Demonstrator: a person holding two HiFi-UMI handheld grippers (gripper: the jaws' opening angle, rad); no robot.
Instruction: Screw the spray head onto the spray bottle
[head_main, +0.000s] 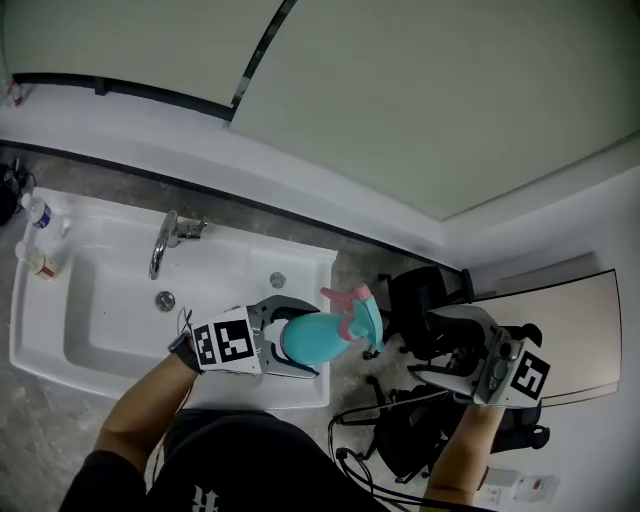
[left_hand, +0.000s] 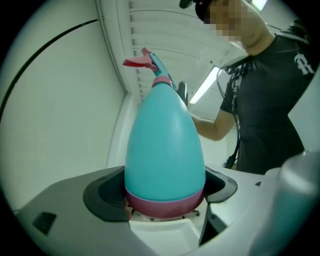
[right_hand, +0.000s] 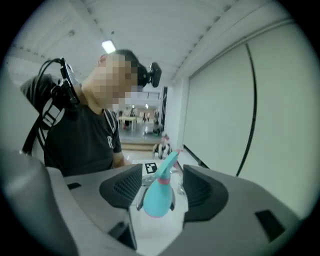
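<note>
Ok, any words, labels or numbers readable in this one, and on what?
"R": white mark on the person's dark shirt, apparently a letter.
Square markers on the left gripper and right gripper: patterns only, no words.
Label on the small bottle at the corner of the sink: too small to read.
Print on the spray bottle: none visible.

Spray bottle (left_hand: 165, 145) base hidden between fingers (left_hand: 104, 194)
</note>
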